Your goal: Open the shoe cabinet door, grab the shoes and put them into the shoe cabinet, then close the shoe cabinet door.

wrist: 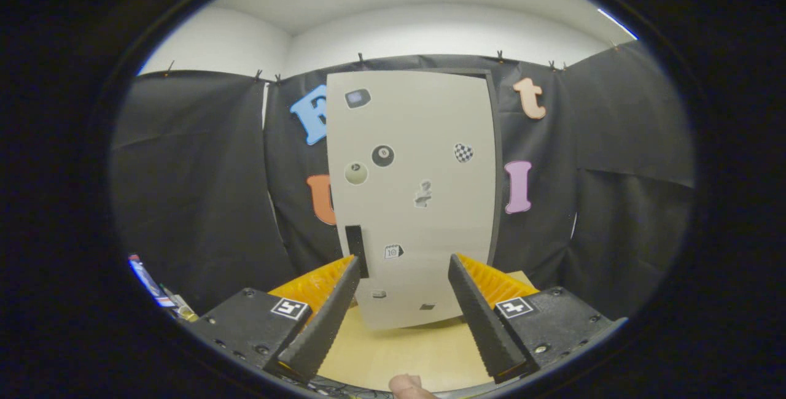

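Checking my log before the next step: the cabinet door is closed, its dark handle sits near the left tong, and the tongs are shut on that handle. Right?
Not quite. The gripper view shows the tongs open, holding nothing; the dark handle sits just beyond the left tong. The cabinet door does look closed.

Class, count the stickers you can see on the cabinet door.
8 on the door: one top left, two balls mid-left, a checkered heart right, one centre, one by the handle, two near the bottom between the open gripper's fingers.

Bare tabletop point(393, 356) between spread jaws; shut cabinet door point(414, 196) just ahead.
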Action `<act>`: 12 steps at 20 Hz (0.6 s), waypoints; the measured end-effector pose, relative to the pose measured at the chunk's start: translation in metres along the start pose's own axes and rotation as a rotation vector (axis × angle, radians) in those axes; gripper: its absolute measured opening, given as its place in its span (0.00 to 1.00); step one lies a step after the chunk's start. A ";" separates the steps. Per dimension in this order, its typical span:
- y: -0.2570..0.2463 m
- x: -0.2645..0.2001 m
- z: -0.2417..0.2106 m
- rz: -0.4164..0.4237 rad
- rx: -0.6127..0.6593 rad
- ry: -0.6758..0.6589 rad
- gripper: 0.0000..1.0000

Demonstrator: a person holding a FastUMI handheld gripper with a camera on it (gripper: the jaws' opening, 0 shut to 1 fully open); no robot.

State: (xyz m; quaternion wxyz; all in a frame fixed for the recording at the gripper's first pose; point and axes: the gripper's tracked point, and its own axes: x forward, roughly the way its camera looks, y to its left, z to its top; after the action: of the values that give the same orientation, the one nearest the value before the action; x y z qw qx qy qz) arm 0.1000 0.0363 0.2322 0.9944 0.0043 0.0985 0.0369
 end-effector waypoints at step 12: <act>0.012 -0.033 0.037 -0.014 -0.020 -0.078 0.97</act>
State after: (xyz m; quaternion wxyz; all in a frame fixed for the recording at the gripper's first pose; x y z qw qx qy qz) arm 0.0738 0.0459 0.2747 0.9978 -0.0047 0.0594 0.0307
